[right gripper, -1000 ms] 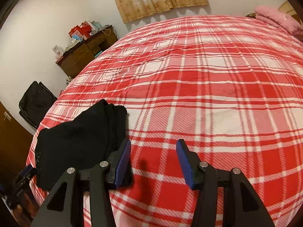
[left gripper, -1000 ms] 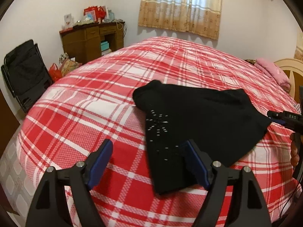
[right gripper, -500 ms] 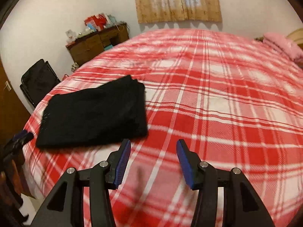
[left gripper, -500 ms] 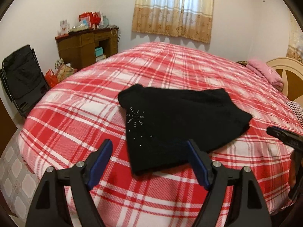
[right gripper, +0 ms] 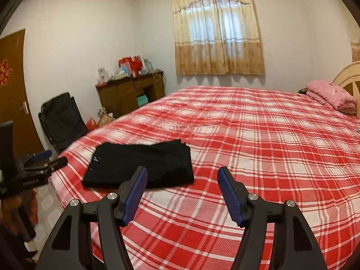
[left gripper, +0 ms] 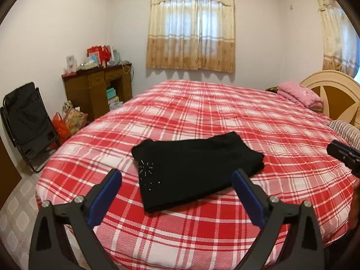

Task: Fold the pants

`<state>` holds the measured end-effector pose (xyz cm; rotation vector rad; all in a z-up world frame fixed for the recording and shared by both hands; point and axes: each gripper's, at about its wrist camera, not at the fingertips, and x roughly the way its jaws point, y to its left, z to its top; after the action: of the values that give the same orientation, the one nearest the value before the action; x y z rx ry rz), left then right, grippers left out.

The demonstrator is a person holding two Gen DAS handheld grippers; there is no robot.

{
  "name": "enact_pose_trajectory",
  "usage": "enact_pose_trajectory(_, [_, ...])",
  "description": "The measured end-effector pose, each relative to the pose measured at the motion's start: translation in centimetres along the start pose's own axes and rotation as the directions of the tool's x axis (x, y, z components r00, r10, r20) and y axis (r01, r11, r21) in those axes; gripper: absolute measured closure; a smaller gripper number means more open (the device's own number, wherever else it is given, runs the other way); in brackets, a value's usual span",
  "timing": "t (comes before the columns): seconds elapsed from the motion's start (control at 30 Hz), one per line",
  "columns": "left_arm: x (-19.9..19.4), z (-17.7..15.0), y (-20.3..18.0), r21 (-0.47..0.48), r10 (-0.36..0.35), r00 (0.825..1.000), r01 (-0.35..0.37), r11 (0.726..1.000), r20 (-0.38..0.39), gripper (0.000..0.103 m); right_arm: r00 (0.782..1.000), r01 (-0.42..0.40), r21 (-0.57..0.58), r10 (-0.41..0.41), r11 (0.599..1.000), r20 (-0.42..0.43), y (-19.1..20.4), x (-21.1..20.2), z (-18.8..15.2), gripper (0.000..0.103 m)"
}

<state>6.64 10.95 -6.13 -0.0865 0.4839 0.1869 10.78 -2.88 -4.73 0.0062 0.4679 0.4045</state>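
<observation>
The black pants [left gripper: 193, 168] lie folded into a compact rectangle near the front corner of the red plaid bed [left gripper: 225, 117]; small studs show on their left part. They also show in the right wrist view [right gripper: 144, 164]. My left gripper [left gripper: 176, 189] is open and empty, held back above the bed's near edge in front of the pants. My right gripper [right gripper: 182, 191] is open and empty, to the right of the pants and apart from them. The right gripper's tip shows at the right edge of the left wrist view [left gripper: 344, 155].
A pink pillow [left gripper: 301, 94] and a cream headboard [left gripper: 333, 92] are at the far right. A wooden desk [left gripper: 99, 90], a black folding chair [left gripper: 27, 121] and bags [left gripper: 67, 123] stand left of the bed. A brown door [right gripper: 13, 90] is on the left wall.
Both grippers have pulled back and risen away from the bed. The folded pants lie still and now look farther off in both views.
</observation>
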Motion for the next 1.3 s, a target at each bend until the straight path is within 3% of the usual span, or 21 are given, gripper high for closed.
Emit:
enact_pose_trajectory(0.2, [-0.4,0.3,-0.1,-0.003,0.002,1.000,-0.002,1.000,0.028,0.001,1.000,-0.002,-0.001,0.002,1.000,0.026,0.2,-0.9,0.3,0.033])
enact_pose_trajectory(1.3, [-0.5,-0.2,-0.6,0.017,0.007,1.000,-0.007,1.000,0.018,0.000,0.999,-0.008,-0.005,0.008,1.000,0.041,0.5,-1.4,0.2,0.032])
